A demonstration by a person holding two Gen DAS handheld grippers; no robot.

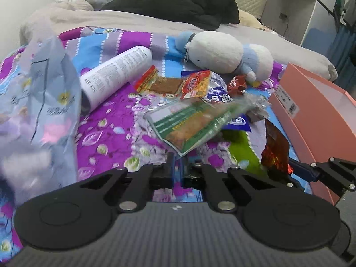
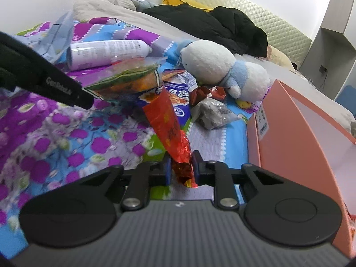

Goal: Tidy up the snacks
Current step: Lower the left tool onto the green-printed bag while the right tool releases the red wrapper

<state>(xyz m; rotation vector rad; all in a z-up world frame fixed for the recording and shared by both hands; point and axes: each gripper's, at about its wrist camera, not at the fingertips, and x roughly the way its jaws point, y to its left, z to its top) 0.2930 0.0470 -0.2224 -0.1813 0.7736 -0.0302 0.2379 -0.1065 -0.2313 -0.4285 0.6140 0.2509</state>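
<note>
Pinched at a corner in the left gripper (image 1: pixel 177 165), green-banded snack packet (image 1: pixel 195 123) lifted above the quilt (image 1: pixel 115 120); red foil packet (image 2: pixel 169 131) clamped in the right gripper (image 2: pixel 181 166), near the pink box (image 2: pixel 296 142) at right. Light, crinkly, slippery; best gripped at sealed edges.

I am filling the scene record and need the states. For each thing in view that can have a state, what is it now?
Left tongs: shut on green snack packet, lifted.
Green snack packet: held by one corner, off the bedspread.
Right tongs: shut on red snack packet.
Red snack packet: held at its lower end, upright.
Pink box: open, lidless.
White spray can: lying on its side.
Plush toy: lying down.
</note>
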